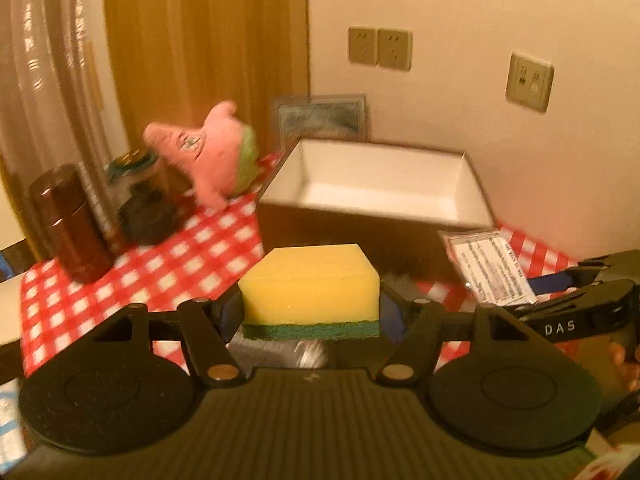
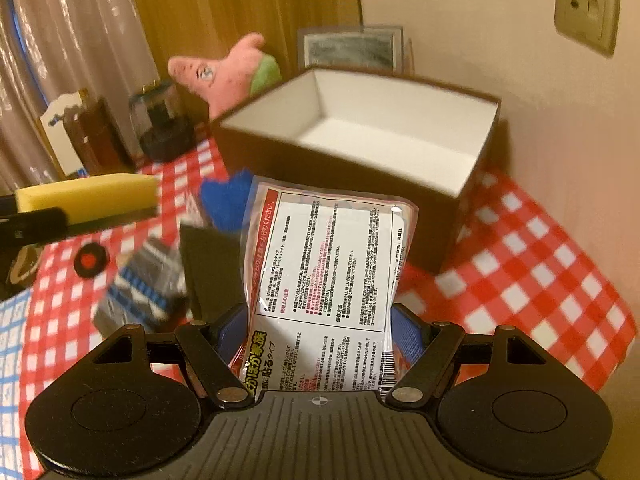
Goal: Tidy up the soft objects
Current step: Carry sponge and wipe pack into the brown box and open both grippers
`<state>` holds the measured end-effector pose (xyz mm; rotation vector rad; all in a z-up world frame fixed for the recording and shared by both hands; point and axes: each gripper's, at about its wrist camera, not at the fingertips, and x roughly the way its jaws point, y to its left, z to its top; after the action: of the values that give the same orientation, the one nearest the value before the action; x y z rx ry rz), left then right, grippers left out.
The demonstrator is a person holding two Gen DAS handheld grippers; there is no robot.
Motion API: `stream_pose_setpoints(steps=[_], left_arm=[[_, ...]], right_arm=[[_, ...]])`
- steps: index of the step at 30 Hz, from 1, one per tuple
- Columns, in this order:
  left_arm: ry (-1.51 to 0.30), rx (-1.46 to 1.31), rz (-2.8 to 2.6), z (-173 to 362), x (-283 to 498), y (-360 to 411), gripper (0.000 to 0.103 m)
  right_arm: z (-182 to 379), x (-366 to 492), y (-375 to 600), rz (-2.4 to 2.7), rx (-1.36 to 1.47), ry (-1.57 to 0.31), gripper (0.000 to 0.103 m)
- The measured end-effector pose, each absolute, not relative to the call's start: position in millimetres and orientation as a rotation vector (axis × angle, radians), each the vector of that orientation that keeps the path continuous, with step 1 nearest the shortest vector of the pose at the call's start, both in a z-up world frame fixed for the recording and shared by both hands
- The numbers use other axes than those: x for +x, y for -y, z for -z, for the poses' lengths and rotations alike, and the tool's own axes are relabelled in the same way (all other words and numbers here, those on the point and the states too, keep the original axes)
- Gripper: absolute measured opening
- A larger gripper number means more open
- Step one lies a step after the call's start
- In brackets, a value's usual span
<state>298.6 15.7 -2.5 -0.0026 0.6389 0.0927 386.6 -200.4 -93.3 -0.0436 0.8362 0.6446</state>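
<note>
Now sponge (image 1: 310,290), yellow over green, clamped in left gripper (image 1: 310,316), held above checked cloth (image 1: 160,272). Packet (image 2: 328,280), printed plastic, clamped in right gripper (image 2: 320,340), also lifted off cloth. Box (image 2: 360,132), brown outside, white inside, sits open just beyond both grippers, against wall. Pink plush (image 1: 208,152) beside box's left side. Jar (image 1: 144,200) and brown canister (image 1: 72,224) further left.
</note>
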Motion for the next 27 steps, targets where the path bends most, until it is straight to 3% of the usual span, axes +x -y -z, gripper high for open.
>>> stream_pose_setpoints(steps=[13, 27], left_arm=[[-0.559, 0.006, -0.049, -6, 432, 6, 0.066], [-0.666, -0.002, -0.068, 36, 543, 10, 0.066]], right_arm=[[39, 480, 176, -0.604, -0.001, -0.725, 0.076], [75, 586, 156, -0.547, 0.003, -0.809, 0.076]])
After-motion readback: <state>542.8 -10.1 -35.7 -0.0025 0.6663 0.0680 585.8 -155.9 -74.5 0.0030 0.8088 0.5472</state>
